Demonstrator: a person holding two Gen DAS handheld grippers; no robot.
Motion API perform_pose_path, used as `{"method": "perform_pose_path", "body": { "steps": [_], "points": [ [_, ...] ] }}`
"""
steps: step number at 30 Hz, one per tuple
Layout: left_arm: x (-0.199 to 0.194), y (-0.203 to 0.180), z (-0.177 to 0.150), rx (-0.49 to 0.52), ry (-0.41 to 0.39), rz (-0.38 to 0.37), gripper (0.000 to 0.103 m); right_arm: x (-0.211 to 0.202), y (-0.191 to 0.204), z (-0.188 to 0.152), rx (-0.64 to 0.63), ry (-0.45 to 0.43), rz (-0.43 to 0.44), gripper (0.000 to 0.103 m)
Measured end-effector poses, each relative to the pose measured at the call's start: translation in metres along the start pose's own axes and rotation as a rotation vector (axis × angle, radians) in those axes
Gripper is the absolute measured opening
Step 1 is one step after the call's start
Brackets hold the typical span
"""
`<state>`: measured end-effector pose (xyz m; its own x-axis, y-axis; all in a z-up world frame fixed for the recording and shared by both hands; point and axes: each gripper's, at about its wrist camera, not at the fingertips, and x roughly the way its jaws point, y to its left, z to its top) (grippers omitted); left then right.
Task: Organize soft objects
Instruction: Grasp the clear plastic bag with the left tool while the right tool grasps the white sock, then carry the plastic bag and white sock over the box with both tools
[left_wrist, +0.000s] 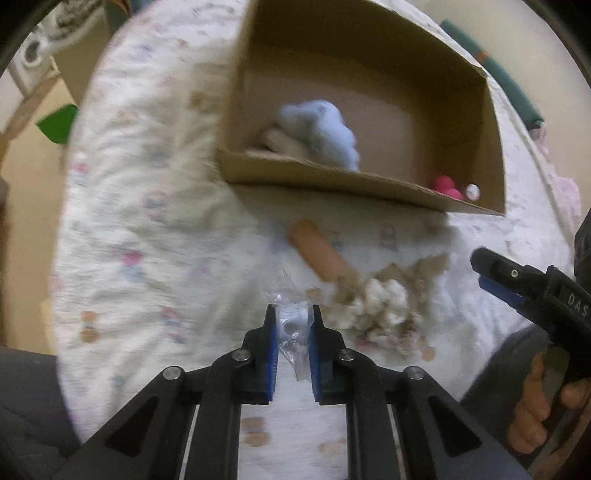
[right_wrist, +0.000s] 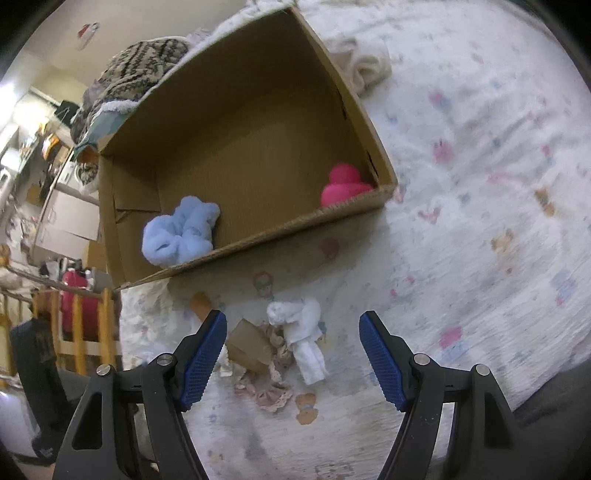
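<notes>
My left gripper (left_wrist: 291, 317) is shut on a small clear plastic packet (left_wrist: 291, 334) with white pieces inside, held above the bedspread in front of a cardboard box (left_wrist: 332, 181). The box holds a light blue fluffy scrunchie (left_wrist: 321, 129), a beige item (left_wrist: 280, 142) and a pink soft toy (left_wrist: 447, 186). My right gripper (right_wrist: 293, 325) is open above a pile on the bedspread: a white cloth (right_wrist: 303, 332), a beige card (right_wrist: 249, 345) and lacy scrunchies (right_wrist: 269, 391). The box (right_wrist: 351, 208), blue scrunchie (right_wrist: 181, 230) and pink toy (right_wrist: 341, 182) also show in the right wrist view.
An orange-tan tube (left_wrist: 317, 249) lies on the printed white bedspread (left_wrist: 147, 221) between box and pile. My right gripper (left_wrist: 517, 288) shows at the right in the left wrist view. A folded cream towel (right_wrist: 369, 64) lies behind the box. A wooden railing (right_wrist: 81, 325) stands left.
</notes>
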<state>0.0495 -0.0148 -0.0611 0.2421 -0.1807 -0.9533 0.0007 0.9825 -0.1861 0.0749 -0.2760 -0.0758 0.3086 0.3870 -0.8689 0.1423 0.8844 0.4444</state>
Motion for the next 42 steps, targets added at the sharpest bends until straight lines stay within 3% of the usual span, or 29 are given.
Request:
{"method": "perform_pose_path", "body": {
  "steps": [3, 5, 10, 12, 14, 17, 23, 29, 42],
  "points": [
    [-0.003, 0.002, 0.002, -0.001, -0.019, 0.039, 0.013, 0.012, -0.010, -0.001, 0.058, 0.056, 0.017, 0.077],
    [0.000, 0.003, 0.003, -0.004, -0.015, 0.049, 0.013, 0.020, -0.013, -0.003, 0.070, 0.100, 0.025, 0.060],
    [0.004, 0.002, 0.006, -0.006, -0.019, 0.042, 0.013, 0.036, -0.006, -0.009, 0.042, 0.165, 0.015, 0.038],
    [0.001, 0.004, 0.005, -0.005, -0.026, 0.042, 0.013, 0.040, -0.004, -0.012, 0.024, 0.176, -0.006, 0.034],
    [0.000, 0.007, 0.005, -0.011, -0.027, 0.041, 0.013, 0.043, -0.002, -0.013, 0.010, 0.184, -0.024, 0.013],
    [-0.001, 0.009, 0.004, -0.019, -0.030, 0.047, 0.013, 0.042, 0.004, -0.015, -0.015, 0.169, -0.026, 0.007],
    [-0.011, 0.015, 0.002, -0.020, -0.078, 0.081, 0.013, 0.023, 0.016, -0.017, -0.067, 0.105, 0.009, 0.007],
    [-0.031, 0.020, 0.000, -0.033, -0.188, 0.133, 0.013, 0.003, 0.023, -0.022, -0.089, 0.046, 0.082, 0.007],
    [-0.049, 0.023, -0.004, -0.026, -0.284, 0.152, 0.013, -0.042, 0.045, -0.024, -0.211, -0.116, 0.141, 0.007]
  ]
}}
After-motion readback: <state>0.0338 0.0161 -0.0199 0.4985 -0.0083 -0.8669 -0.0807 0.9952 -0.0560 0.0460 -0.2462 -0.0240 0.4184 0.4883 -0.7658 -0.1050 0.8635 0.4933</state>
